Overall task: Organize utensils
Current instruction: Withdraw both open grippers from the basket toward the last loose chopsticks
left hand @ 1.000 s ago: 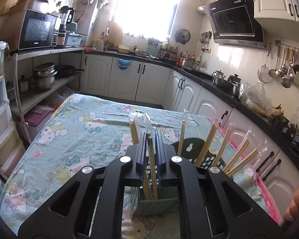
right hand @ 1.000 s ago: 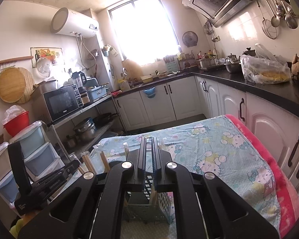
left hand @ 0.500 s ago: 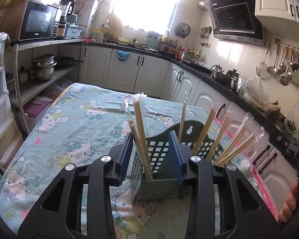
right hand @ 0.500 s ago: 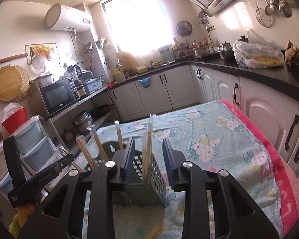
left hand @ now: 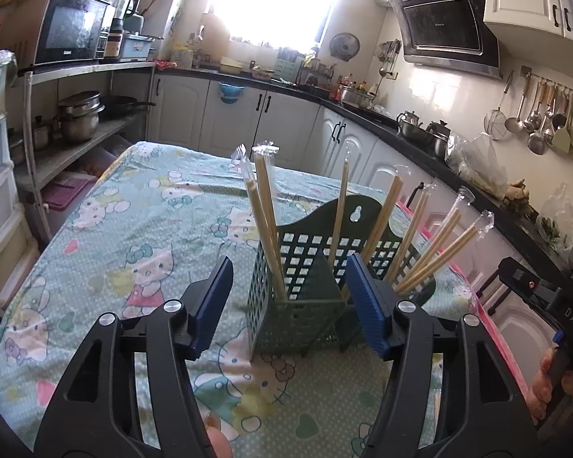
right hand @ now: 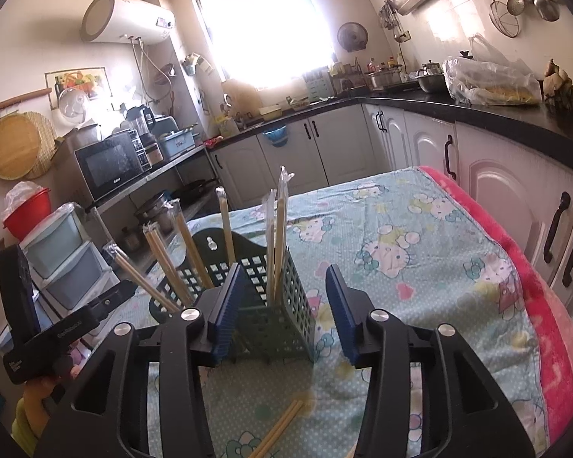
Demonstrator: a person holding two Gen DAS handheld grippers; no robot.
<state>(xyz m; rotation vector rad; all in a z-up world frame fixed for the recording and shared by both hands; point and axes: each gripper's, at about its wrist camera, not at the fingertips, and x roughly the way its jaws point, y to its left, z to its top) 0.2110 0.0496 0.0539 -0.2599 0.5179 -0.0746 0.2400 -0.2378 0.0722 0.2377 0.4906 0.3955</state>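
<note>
Green plastic basket (left hand: 298, 297) holds wrapped chopsticks (left hand: 265, 210); left hand-held gripper (left hand: 290, 305) and right hand-held gripper (right hand: 282, 313) are both opening, gripping nothing.

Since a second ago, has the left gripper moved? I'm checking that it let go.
Yes. The left gripper has backed away from the green utensil basket, jaws opening with nothing clamped; the wrapped chopsticks stand free inside.

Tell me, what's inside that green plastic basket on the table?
Wrapped pairs of wooden chopsticks stand tilted in the green basket, some in its square front compartment, others fanned out in the part behind. Their lower ends and the basket's floor are hidden by the lattice walls.
</note>
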